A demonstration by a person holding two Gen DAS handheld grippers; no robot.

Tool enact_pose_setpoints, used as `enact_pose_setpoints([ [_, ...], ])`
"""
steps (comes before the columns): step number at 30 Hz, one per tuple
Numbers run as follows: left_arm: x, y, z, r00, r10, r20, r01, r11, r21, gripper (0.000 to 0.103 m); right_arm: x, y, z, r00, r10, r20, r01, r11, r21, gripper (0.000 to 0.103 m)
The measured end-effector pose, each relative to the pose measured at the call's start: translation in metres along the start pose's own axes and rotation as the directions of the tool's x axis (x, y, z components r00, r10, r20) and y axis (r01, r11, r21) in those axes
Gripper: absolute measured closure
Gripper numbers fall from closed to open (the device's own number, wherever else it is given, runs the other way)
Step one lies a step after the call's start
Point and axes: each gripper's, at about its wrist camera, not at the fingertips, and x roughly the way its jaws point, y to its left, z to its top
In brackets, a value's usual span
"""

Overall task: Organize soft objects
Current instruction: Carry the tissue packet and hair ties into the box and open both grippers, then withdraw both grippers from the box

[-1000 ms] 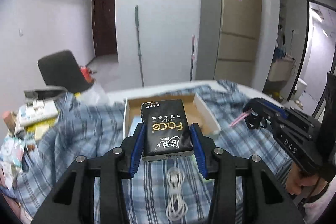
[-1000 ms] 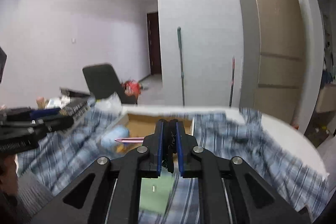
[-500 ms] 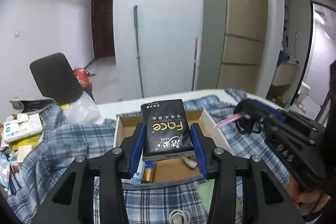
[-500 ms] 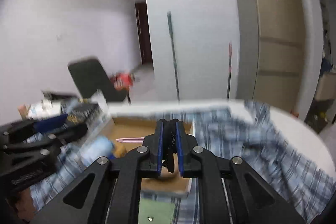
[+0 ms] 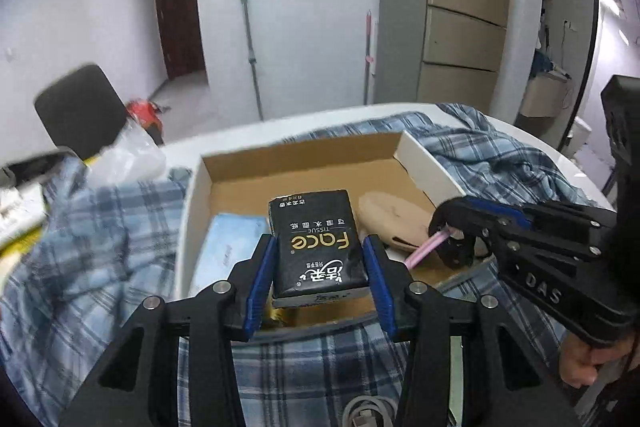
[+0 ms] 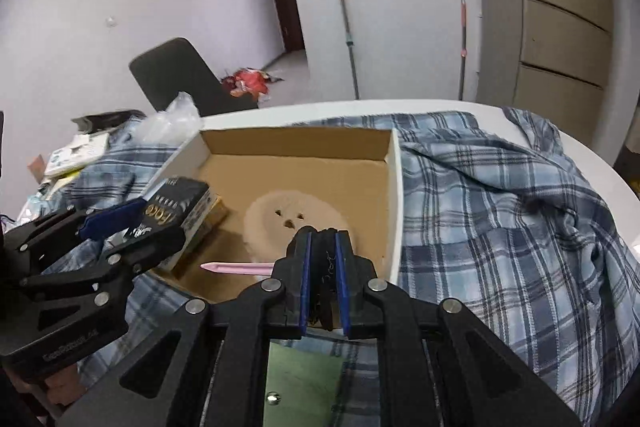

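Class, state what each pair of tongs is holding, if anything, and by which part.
The left tongs grip the black tissue pack by its long sides, near its close end. The right tongs pinch the pink pen at one end.

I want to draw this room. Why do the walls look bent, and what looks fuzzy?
Both wrist views are fisheye, so the fridge and mop pole bow and the corners go black. In the left wrist view the chair is smeared; the tissue pack stays sharp.
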Motion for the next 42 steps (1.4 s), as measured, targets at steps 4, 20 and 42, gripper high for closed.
enact_pose_setpoints([
  [4, 0.010, 0.002, -0.005, 0.999, -0.006, -0.031, 0.006, 1.000, -0.013, 0.056, 0.002, -0.002, -0.001, 1.000, 0.024, -0.017, -0.024, 1.000, 0.010, 0.092],
  [20, -0.051, 0.003, 0.011, 0.978, 0.074, 0.194, -0.072, 0.997, -0.019, 0.030, -0.039, -0.004, 0.017, 0.992, -0.011, 0.124, 0.009, 1.000, 0.012, 0.042],
  [42, -0.197, -0.009, -0.029, 0.902, 0.046, 0.430, -0.031, 0.999, -0.042, 0.026, -0.150, 0.028, -0.015, 0.964, -0.025, 0.265, 0.012, 0.999, 0.051, 0.008],
])
